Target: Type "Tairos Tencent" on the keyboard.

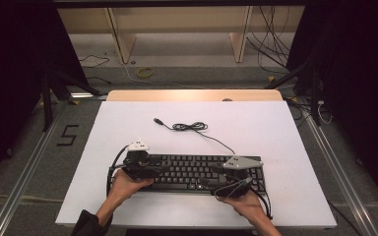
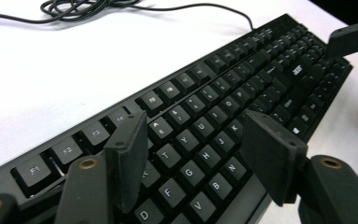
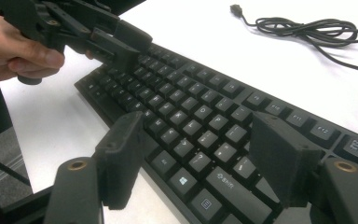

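1. The left gripper (image 1: 150, 169) is a black frame with a white plate on top and a thick black cable looping out at its left.
2. The right gripper (image 1: 215, 171) carries a grey three-cornered plate; thin black cables curl from it at lower right of the high view.
3. In the left gripper view, its two fingers (image 2: 128, 161) are matte black rectangular blocks on black arms, each arm set with a brass-coloured ring (likely a bushing or screw seat).
4. The right gripper view shows the same black pads (image 3: 279, 156) and brass rings.
5. A dark sleeve (image 1: 86, 223) covers the left forearm at lower left; the right forearm is bare.
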Motion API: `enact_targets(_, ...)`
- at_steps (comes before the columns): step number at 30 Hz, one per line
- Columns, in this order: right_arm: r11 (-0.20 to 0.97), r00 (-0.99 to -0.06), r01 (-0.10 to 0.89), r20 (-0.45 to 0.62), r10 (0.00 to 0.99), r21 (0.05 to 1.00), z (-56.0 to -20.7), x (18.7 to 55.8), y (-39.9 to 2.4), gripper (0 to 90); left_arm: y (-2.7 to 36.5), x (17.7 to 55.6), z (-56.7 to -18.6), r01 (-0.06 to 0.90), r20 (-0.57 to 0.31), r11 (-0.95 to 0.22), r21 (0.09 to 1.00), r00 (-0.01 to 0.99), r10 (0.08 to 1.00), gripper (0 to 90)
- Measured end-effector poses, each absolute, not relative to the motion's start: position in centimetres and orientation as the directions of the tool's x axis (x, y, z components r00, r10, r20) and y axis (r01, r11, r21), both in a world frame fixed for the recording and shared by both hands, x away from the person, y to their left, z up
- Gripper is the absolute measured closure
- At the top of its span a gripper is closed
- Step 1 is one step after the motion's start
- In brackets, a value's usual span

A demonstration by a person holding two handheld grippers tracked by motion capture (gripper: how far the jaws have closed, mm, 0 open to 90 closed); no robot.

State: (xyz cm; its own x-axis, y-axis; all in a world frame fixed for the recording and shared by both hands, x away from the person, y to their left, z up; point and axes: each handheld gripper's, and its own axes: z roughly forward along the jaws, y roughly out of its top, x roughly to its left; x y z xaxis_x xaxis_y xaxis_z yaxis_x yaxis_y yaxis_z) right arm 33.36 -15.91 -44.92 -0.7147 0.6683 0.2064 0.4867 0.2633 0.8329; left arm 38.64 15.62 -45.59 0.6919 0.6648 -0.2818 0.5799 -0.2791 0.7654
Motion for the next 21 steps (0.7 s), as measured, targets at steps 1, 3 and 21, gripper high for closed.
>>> enact_targets(1,0.261,-0.714,0.485,0.206,0.669,0.834,-44.9,33.4,-16.0,36.3,15.6,38.6,-45.6,0.579,-0.283,-0.278,0.766,0.693,0.664,39.5)
enact_targets(3,0.260,-0.713,0.486,0.206,0.670,0.834,-44.9,33.3,-16.1,36.3,15.7,38.5,-45.5,0.576,-0.284,-0.275,0.770,0.695,0.661,38.5)
enact_targets(21,0.239,-0.697,0.474,0.196,0.690,0.848,-44.6,32.9,-17.9,36.4,16.4,37.2,-44.9,0.539,-0.296,-0.236,0.808,0.719,0.628,30.5)
